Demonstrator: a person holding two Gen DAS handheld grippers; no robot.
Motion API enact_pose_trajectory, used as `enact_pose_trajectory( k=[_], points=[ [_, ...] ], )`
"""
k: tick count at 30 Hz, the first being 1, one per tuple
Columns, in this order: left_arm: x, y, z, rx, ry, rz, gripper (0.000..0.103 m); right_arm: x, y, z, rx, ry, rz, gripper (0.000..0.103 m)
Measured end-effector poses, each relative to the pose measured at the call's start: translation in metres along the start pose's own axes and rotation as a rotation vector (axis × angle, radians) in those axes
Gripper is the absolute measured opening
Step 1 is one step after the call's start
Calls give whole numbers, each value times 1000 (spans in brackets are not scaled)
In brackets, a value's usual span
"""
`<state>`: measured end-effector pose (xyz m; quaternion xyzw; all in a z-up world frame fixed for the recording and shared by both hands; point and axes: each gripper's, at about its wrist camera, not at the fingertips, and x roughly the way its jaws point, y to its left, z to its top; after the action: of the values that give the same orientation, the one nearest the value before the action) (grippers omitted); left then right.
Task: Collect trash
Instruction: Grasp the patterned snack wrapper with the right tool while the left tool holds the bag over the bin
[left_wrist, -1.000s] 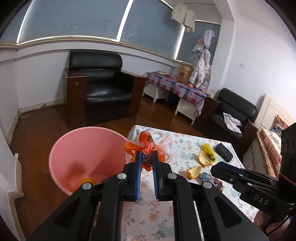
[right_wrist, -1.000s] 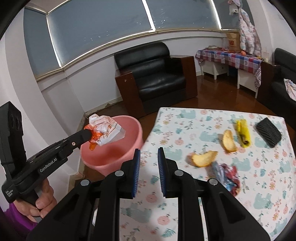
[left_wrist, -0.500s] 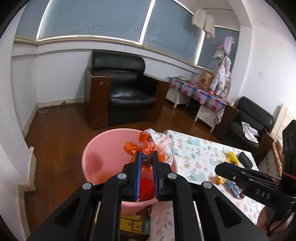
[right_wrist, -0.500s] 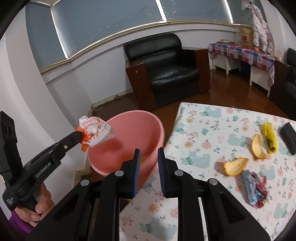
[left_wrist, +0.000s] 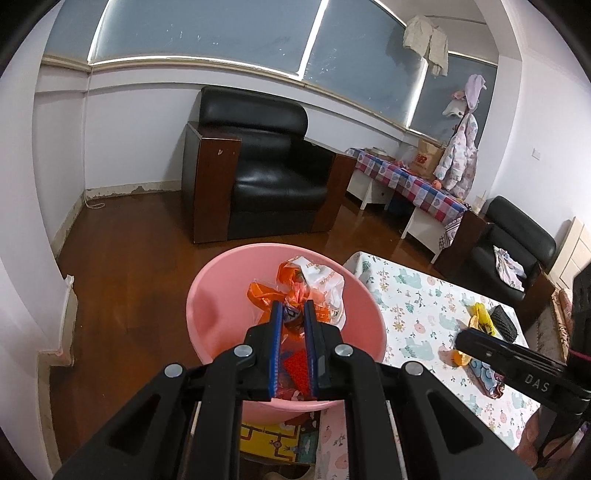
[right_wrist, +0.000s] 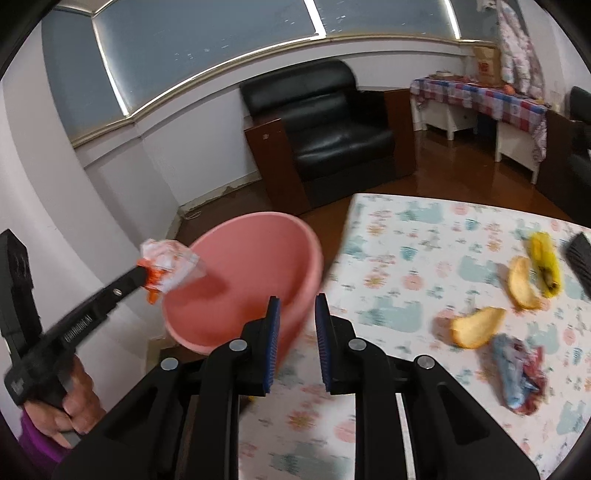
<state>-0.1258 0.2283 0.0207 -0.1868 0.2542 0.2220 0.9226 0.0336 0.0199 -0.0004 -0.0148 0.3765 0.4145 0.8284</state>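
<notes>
My left gripper (left_wrist: 292, 308) is shut on a crumpled orange and white plastic wrapper (left_wrist: 314, 284) and holds it over the pink basin (left_wrist: 207, 314). The wrapper (right_wrist: 168, 264) and basin (right_wrist: 258, 251) also show in the right wrist view, left of the table. My right gripper (right_wrist: 297, 306) is open and empty above the table's left edge. On the floral tablecloth (right_wrist: 406, 258) lie two orange peels (right_wrist: 476, 326), a yellow wrapper (right_wrist: 545, 262) and a crumpled blue and red wrapper (right_wrist: 517, 369).
A black object (right_wrist: 580, 254) lies at the table's right edge. A black armchair (left_wrist: 266, 173) stands behind the basin on the wooden floor (left_wrist: 122, 258). A side table with a checked cloth (left_wrist: 410, 181) and a second black chair (left_wrist: 513, 236) stand at the right.
My left gripper has carried the wrapper left from above the table to over the pink basin. My right gripper has shifted left toward the table's edge, still open.
</notes>
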Motion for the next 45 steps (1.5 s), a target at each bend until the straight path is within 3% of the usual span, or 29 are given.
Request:
enact_pose_trajectory(
  k=[7,9,11,14,28,31,32,37,45],
  points=[
    [16,0,-2,-11,27,-4,11,-32,-70,-19,103,-2,-145,20],
    [19,-2,-2,-8,34,-8,11,-41,-88,-26,124,-2,-183,29],
    [20,-4,-3,-3,36,-9,11,-48,-105,-33,147,-6,-211,48],
    [22,-6,-3,3,42,-8,11,-55,-125,-45,162,6,-248,54],
    [28,-13,-10,10,69,-8,11,-20,-147,-59,87,147,-358,59],
    [28,-13,-10,10,70,-12,11,-14,-147,-60,76,163,-381,55],
    [28,-14,-10,11,70,-14,11,-15,-148,-61,82,158,-378,40],
    [28,-12,-12,12,71,-26,11,-22,-147,-61,101,130,-373,20],
    [26,-8,-13,2,64,-39,11,-54,-126,-48,142,13,-265,18]
  ],
)
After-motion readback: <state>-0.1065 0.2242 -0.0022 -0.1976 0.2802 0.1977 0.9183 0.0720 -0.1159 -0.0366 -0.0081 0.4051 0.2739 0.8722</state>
